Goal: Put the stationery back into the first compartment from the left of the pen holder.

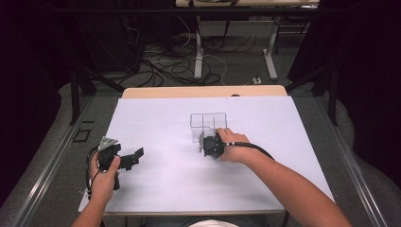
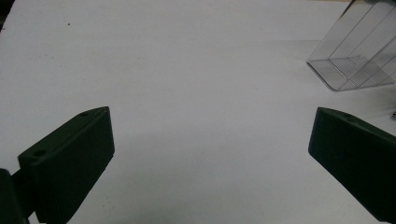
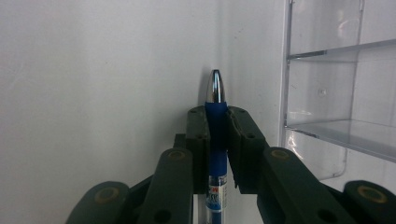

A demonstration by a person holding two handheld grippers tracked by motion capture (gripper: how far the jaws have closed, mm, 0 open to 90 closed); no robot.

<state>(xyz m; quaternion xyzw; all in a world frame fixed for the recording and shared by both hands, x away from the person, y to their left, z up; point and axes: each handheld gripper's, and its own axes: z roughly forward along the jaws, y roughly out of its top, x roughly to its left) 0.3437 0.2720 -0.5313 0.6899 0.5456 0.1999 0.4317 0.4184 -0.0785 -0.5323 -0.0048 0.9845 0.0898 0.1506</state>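
The left gripper (image 1: 134, 158) sits at lower left of the high view, its jaws spread wide, held in the left hand (image 1: 105, 177). The right gripper (image 1: 204, 144) sits near centre, jaws clamped together, right forearm (image 1: 288, 184) stretching from lower right.

Pen (image 3: 215, 135) cut off by the bottom edge of the right gripper view, lower barrel out of frame; blue grip section half covered by the jaws clamped on it; print on the clear barrel too small to read. Right gripper (image 1: 206, 143) in the high view mostly hidden under the hand (image 1: 231, 145); pen too small to make out there. Clear organizer (image 2: 357, 51) cropped by the top and right edges of the left gripper view, and by the right edge of the right gripper view. Left gripper (image 2: 210, 135) jaws cut by the bottom and right edges, bodies unseen.
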